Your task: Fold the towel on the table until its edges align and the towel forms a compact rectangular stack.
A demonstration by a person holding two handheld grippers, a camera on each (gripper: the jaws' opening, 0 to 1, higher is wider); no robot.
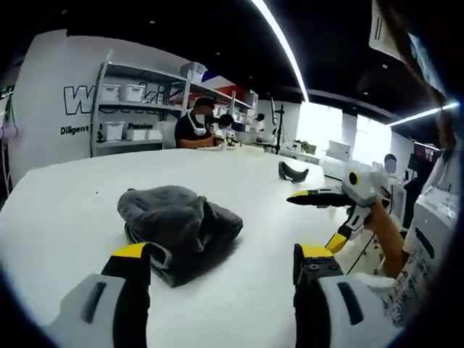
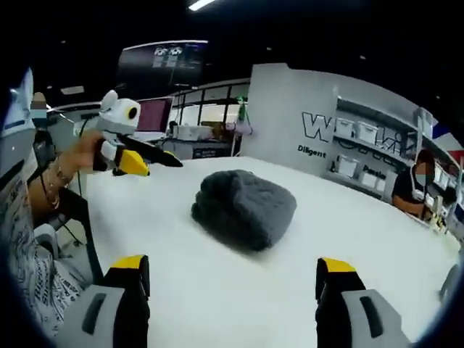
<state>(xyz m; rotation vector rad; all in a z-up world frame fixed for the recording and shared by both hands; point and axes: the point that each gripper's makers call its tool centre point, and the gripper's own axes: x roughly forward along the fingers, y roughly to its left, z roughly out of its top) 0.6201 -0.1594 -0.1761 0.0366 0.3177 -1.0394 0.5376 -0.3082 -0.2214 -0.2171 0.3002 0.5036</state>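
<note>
Towel (image 1: pixel 177 228): dark grey, plush, rumpled mound on smooth white table (image 1: pixel 65 210).

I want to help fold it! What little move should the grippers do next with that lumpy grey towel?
Probably bring the left gripper down to the towel and pinch its near edge. The towel lies crumpled in a heap on the table, and both grippers look open and hold nothing.
</note>
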